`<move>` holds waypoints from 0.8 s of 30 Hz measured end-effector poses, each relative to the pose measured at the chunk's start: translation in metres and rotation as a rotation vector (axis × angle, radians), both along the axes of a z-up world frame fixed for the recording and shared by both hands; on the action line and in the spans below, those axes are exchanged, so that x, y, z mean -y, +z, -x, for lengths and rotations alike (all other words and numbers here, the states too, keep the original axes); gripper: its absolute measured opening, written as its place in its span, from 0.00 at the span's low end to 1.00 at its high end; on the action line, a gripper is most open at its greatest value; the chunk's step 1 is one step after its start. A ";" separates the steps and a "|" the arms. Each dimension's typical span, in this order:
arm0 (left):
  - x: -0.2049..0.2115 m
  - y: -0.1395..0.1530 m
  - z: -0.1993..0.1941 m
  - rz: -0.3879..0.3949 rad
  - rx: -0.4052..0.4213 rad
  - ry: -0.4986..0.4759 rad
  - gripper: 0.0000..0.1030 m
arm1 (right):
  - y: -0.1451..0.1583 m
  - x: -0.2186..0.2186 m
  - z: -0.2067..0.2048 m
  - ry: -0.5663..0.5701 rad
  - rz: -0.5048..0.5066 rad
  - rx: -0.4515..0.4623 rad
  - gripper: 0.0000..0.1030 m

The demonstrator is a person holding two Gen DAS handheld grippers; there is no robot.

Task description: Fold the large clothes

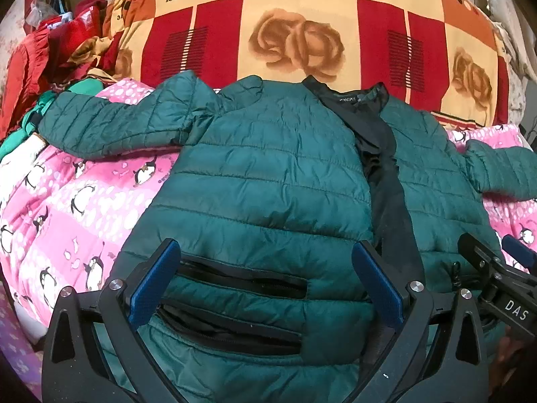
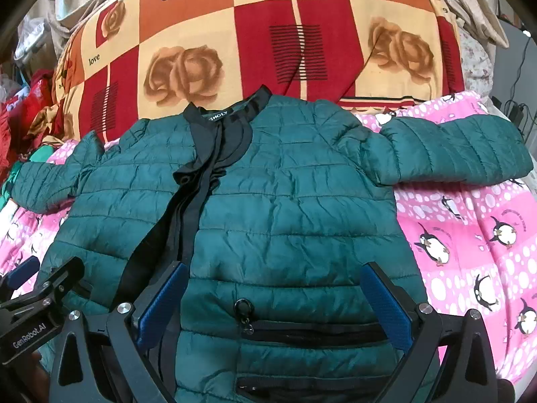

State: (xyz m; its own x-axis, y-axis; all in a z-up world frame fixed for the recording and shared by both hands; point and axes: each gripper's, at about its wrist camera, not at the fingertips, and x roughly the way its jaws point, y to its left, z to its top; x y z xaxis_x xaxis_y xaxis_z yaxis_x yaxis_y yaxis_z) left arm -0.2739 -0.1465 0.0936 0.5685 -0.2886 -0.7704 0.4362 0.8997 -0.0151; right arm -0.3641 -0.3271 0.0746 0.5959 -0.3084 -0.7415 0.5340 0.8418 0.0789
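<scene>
I see the jacket spread face up on the pink blanket, collar away from me against the checked quilt, front open along a dark strip of lining. Its 2 sleeves reach out sideways: one sleeve runs toward the clothes pile on my left, the other lies on bare blanket on my right, where I have the most open room. The quilt rises just beyond the collar, so room ends there.

My left gripper hovers low over the hem on the left panel, pointing toward the collar, its 2 blue pads wide apart and holding nothing; a zip pocket lies between the fingers. My right gripper sits beside it over the right panel, equally spread and empty, with another pocket zip between its fingers. Each gripper shows at the edge of the other's view, so they are near each other, with the open front between them.
</scene>
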 end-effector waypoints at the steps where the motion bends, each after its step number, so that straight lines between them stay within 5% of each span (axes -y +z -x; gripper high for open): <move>1: -0.001 0.000 0.000 0.003 0.000 0.004 0.99 | 0.000 0.000 -0.001 0.000 0.000 -0.003 0.99; 24: 0.000 -0.007 -0.018 0.006 -0.017 0.025 0.99 | -0.004 0.002 -0.004 -0.010 -0.025 -0.004 0.99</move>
State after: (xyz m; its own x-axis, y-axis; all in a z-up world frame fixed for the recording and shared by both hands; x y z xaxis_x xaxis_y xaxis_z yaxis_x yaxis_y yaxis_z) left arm -0.2563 -0.1467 0.0867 0.5624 -0.2789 -0.7784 0.4134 0.9101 -0.0274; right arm -0.3604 -0.3295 0.0706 0.5902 -0.2954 -0.7513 0.5423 0.8345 0.0979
